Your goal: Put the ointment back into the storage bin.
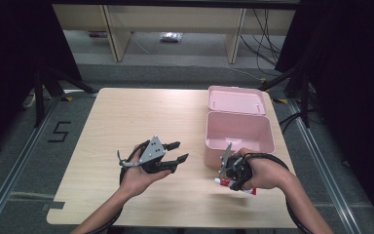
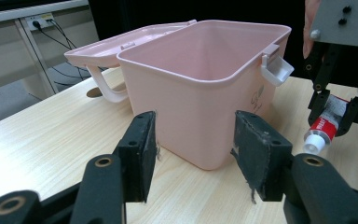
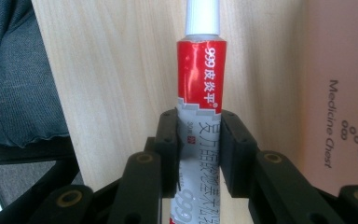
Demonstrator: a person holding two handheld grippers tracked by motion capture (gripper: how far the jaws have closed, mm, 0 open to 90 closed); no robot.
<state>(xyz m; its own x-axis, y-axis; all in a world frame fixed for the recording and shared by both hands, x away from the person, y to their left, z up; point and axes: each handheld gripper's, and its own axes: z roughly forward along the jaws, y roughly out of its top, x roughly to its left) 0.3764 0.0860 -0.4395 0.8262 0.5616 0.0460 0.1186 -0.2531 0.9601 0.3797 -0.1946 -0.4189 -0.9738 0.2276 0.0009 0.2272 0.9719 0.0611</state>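
Note:
An open, empty pink medicine chest stands at the table's right, its lid folded back behind it. My right gripper is just in front of the chest, shut on a red, white and grey ointment tube. In the right gripper view the pads clamp the tube at mid-length, its white cap pointing away, above the table. My left gripper hovers open and empty at mid-table, aimed at the chest. The left gripper view also shows the tube hanging from the right gripper.
The light wooden table has bare surface left of the chest. Its front edge runs close to the person's forearms. Dark stand legs flank the table on the left, and cables and shelving lie beyond the far edge.

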